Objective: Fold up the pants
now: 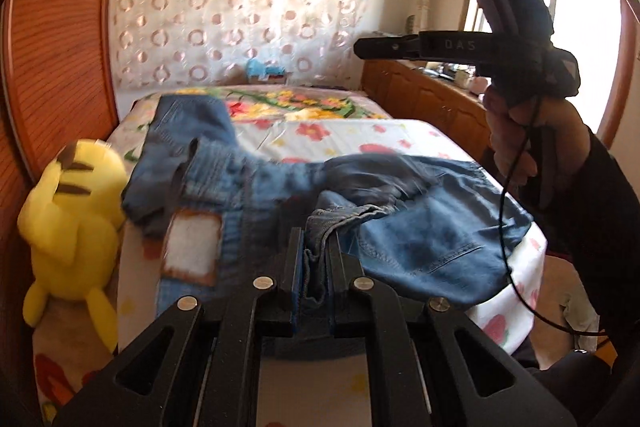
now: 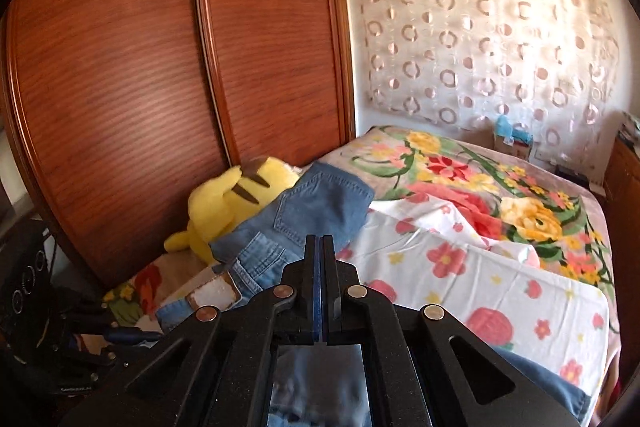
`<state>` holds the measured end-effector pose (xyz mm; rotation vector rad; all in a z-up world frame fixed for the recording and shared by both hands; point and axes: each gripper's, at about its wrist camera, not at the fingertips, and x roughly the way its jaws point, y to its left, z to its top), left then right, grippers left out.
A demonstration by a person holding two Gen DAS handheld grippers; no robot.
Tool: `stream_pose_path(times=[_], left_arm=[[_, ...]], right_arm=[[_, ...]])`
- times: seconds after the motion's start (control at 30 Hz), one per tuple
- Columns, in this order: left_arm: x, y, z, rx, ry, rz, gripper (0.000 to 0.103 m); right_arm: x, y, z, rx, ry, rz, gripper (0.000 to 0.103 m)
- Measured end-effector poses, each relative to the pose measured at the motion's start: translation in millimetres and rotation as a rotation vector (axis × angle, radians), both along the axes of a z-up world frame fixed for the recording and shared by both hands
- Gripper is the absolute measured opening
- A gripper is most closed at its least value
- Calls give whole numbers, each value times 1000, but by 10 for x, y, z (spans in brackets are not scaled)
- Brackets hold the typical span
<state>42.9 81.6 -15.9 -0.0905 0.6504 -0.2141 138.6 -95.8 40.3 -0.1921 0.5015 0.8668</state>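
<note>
Blue denim pants (image 1: 408,227) lie rumpled across the near end of a bed, with a white and brown waistband patch (image 1: 192,247) facing up. My left gripper (image 1: 316,243) is shut on a bunched hem of the pants. My right gripper (image 2: 320,251) is shut with its pads pressed together and nothing between them. It is raised above the pants (image 2: 316,207). In the left wrist view it (image 1: 368,47) hangs in the air at the right, held by a hand.
A yellow plush toy (image 1: 76,219) sits at the bed's left edge against a wooden wardrobe (image 2: 140,67). The bed has a floral sheet (image 2: 500,267). A wooden cabinet (image 1: 432,99) runs along the right under a window.
</note>
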Motion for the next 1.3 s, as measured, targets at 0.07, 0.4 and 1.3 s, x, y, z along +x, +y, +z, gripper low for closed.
stream_pose_path(times=[0.07,0.4,1.3], left_arm=[[6,87,-111,0,22,22,10],[55,272,-593,-7,136,88,10],[-161,363,-506,-23,89,113,11]], right_arm=[[75,20,-68,-22,18,0,0],[159,93,-558,-145,166,-77,44],[276,1103,36,-71,138,84,1]])
